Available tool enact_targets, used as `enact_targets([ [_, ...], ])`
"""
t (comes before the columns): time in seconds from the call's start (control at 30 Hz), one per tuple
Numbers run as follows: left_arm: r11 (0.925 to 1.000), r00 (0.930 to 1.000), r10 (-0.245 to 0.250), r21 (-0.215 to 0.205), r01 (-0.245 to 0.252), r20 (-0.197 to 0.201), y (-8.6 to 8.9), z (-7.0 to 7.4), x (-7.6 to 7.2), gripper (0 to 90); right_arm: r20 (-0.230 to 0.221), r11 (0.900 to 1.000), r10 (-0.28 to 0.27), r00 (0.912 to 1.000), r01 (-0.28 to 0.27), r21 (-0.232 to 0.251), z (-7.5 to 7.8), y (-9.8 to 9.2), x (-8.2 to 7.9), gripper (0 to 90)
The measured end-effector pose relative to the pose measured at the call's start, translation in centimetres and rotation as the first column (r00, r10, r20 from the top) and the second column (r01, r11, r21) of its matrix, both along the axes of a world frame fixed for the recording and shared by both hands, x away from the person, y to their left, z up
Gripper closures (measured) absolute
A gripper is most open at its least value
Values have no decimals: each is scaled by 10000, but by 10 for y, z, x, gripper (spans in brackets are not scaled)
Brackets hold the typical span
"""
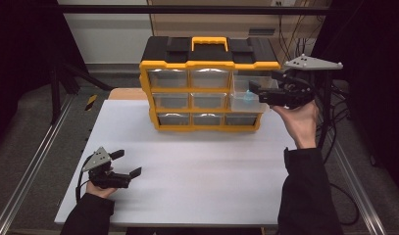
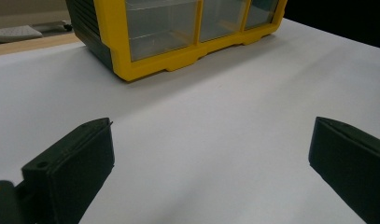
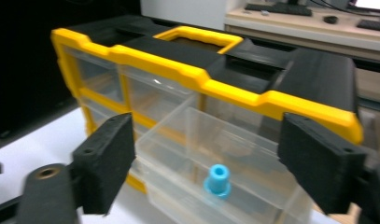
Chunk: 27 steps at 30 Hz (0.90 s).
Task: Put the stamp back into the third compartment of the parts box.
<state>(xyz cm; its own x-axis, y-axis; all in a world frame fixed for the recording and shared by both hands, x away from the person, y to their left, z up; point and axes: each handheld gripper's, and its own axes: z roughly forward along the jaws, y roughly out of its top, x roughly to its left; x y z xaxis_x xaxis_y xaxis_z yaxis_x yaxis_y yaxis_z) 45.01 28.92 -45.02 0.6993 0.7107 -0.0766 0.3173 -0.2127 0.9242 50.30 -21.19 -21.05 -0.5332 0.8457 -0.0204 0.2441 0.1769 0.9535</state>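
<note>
Hovering right gripper (image 3: 206, 163) wide open, gripping nothing, over pulled-out drawer (image 3: 225, 154) holding blue peg (image 3: 218, 179); risking knocking drawer askew; left gripper (image 2: 211, 158) idling open, empty.

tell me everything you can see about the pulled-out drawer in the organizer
The drawer is clear, glossy plastic, a shallow open-topped tray. It sits in the right column of the yellow and black organizer, pulled well forward of the closed drawers beside it, level rather than tipped. One small blue part stands upright on its floor near the front. The right gripper hangs just in front with jaws spread wide to either side, its pads not pressing on the drawer.
</note>
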Motion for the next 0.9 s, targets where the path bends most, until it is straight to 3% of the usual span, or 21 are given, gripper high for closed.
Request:
enact_targets([
  [0.1,10000,10000,-8,-11,8,-1,0,0,0,0,201,9999,-58,9998,56,110,-6,3,-9,56],
  [0.3,10000,10000,-12,-33,12,-3,0,0,0,0,374,9999,145,9992,-146,19,-15,9,-21,21],
  [0.63,10000,10000,-31,-61,31,10,0,1,0,0,517,9981,586,9969,-595,153,-47,22,-46,2],
  [0.8,10000,10000,-39,-51,39,3,0,0,0,0,378,9966,775,9963,-785,237,-68,26,-53,3],
  [0.83,10000,10000,-25,-53,25,18,0,1,-1,0,291,9960,840,9960,-849,289,-80,26,-54,5],
  [0.87,10000,10000,-32,-60,32,10,0,1,0,0,291,9960,840,9960,-849,289,-80,26,-54,5],
  [0.9,10000,10000,-27,-43,27,3,0,0,0,0,31,9958,864,9963,-864,291,-93,27,-55,5],
])
